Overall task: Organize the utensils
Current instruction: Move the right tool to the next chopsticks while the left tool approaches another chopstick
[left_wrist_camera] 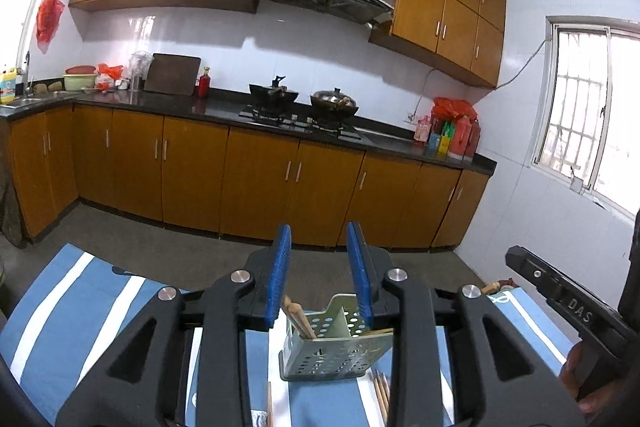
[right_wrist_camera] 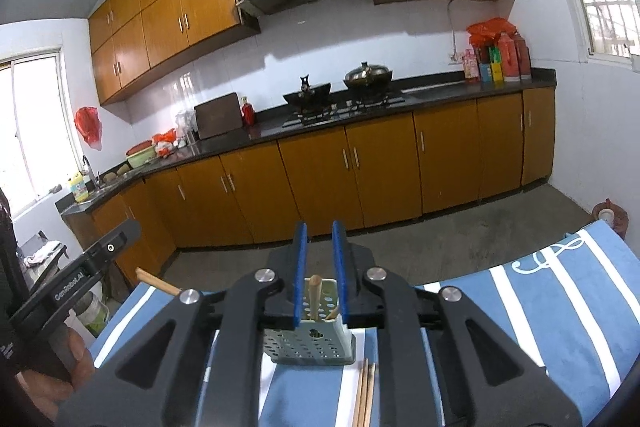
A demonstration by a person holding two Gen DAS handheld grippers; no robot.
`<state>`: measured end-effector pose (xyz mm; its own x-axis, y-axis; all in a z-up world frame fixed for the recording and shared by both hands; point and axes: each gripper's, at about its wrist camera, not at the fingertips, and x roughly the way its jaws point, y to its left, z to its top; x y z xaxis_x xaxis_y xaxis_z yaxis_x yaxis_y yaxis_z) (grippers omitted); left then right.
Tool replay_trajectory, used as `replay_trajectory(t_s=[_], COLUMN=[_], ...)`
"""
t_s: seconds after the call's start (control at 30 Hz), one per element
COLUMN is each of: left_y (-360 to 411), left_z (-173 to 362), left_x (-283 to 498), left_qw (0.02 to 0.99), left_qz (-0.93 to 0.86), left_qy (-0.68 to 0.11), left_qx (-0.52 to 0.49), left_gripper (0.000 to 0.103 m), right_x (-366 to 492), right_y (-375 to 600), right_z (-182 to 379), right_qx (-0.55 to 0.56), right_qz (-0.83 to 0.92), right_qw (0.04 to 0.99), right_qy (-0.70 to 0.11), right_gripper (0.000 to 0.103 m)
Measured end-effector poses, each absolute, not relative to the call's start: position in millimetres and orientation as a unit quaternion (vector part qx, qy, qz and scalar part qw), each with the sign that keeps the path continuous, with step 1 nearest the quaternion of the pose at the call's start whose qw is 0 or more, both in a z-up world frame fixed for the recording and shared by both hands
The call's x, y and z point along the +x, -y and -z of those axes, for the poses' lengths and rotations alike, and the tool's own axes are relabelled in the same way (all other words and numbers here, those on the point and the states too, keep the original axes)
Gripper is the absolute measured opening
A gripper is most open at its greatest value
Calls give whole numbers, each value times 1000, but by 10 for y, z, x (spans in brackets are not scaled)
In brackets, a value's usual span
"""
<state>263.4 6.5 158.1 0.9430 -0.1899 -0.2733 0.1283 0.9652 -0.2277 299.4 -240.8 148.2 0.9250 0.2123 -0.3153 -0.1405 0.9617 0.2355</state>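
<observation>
Holder (left_wrist_camera: 332,351) base hidden behind gripper frame, chopsticks (right_wrist_camera: 366,395) cut off below

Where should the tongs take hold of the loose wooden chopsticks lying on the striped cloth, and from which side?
Probably near their far tips, coming from above. The bundle of thin wooden chopsticks lies flat on the blue and white striped cloth, just right of the perforated grey-green metal utensil holder and clear of it. Close the tongs across the bundle's narrow width; only the far ends show.

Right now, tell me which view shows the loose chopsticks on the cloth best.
Right wrist view: the loose chopsticks lie unobstructed beside the utensil holder. The left wrist view shows only their tips behind a finger.
</observation>
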Motion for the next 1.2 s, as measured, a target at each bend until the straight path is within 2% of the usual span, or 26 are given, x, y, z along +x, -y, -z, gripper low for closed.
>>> replay_trajectory(t_s=[0.17, 0.3, 0.63, 0.73, 0.9, 1.2], left_y=[-175, -337, -574, -609, -630, -544], left_z=[-1650, -1559, -482, -201, 93, 268], left_x=[2455, 2215, 2082, 2045, 1987, 1959], left_qw=[981, 981, 954, 943, 930, 921], left_qz=[80, 66, 32, 28, 27, 35], left_qy=[-135, -139, -285, -321, -356, -378], left_qx=[-115, -116, -83, -84, -92, -87], left_gripper=[30, 30, 30, 30, 30, 30], right_x=[2710, 2481, 2481, 2471, 2483, 2560], right_y=[2522, 2656, 2681, 2583, 2411, 2353], right_z=[-1485, -1233, 299, 583, 715, 785], right_qx=[105, 100, 117, 125, 117, 83], right_qz=[-81, -65, -56, -67, -77, -65], right_qw=[978, 976, 914, 896, 889, 891], right_qy=[-162, -182, -385, -420, -436, -442], right_gripper=[15, 15, 15, 15, 14, 14])
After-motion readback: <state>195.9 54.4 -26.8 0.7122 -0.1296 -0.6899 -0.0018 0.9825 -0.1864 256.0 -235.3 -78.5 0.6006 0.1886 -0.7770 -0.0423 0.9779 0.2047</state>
